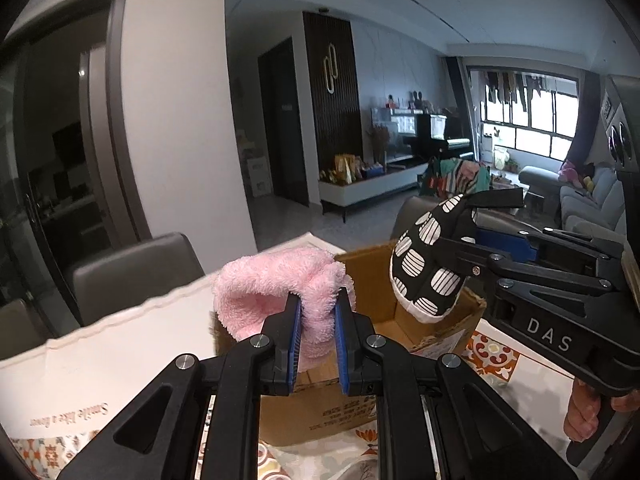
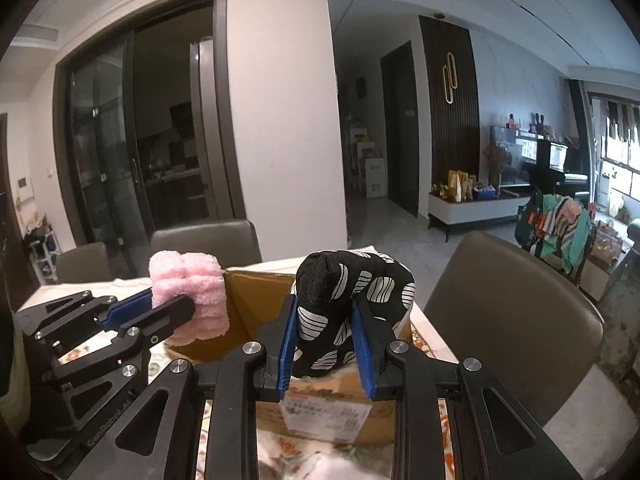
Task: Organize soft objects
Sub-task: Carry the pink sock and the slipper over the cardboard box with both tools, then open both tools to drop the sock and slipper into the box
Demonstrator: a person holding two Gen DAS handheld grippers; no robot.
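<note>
My left gripper (image 1: 317, 304) is shut on a fluffy pink towel (image 1: 276, 284), rolled up and held in the air at the near left edge of an open cardboard box (image 1: 384, 300). In the right wrist view the same pink towel (image 2: 192, 292) hangs left of the box (image 2: 256, 300), pinched by the left gripper (image 2: 168, 304). My right gripper (image 2: 325, 322) is shut on a black pouch with white striped ovals (image 2: 352, 288), held over the box. From the left wrist view the pouch (image 1: 428, 264) hovers above the box's right side, with the right gripper (image 1: 476, 256) coming in from the right.
The box stands on a table with a patterned cloth (image 1: 492, 356) and a white paper bag (image 1: 100, 360) at its left. Grey-brown chairs (image 2: 516, 304) ring the table. A living room with a sofa (image 1: 588, 204) lies beyond.
</note>
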